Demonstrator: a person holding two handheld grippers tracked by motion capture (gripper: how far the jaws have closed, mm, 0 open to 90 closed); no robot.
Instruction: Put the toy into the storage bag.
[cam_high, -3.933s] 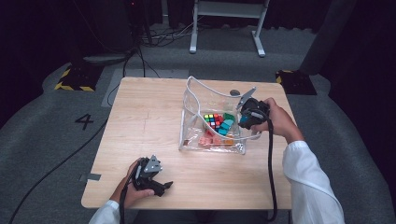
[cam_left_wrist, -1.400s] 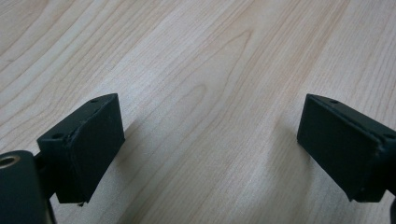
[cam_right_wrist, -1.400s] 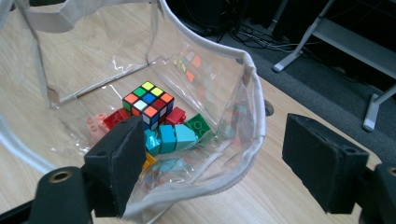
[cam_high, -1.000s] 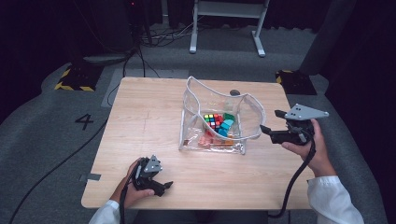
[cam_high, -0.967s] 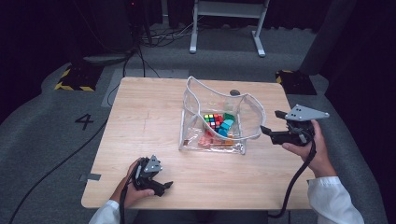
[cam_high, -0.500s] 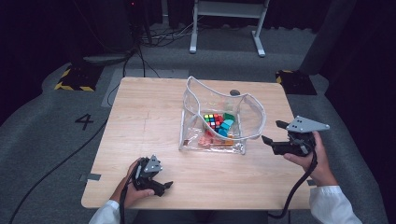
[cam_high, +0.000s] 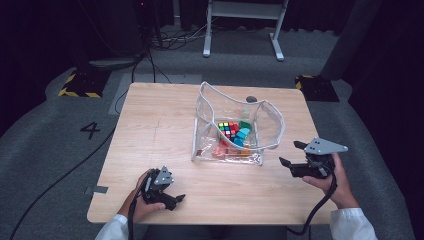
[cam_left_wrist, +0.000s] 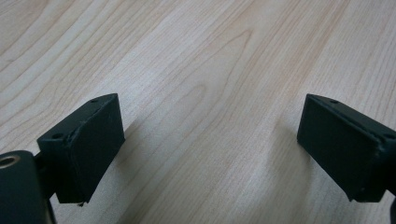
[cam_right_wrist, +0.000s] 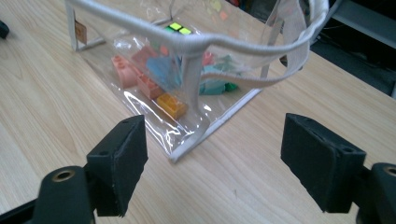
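Dark room, grey carpet, and a light wooden table (cam_high: 150, 135) in the middle of it. The right gripper (cam_high: 296, 155) hovers off the table's right edge with its jaws spread wide and nothing between them, aimed left at the clear plastic bag (cam_high: 235, 130), which sits just ahead of it and apart, not touching. In the right gripper view the bag's near bottom corner lines up roughly between the jaws, with the white-trimmed rim (cam_right_wrist: 196, 42) arching above it. So the right hand is clearly the closer one; the left gripper (cam_high: 167, 197) is parked low on the table's near-left, well apart from the bag, jaws also open over bare wood. Inside the bag there's a puzzle cube (cam_high: 229, 129) and some toy bricks (cam_right_wrist: 144, 77). The crinkly plastic blurs them, so I can't count them or tell how they're stacked.
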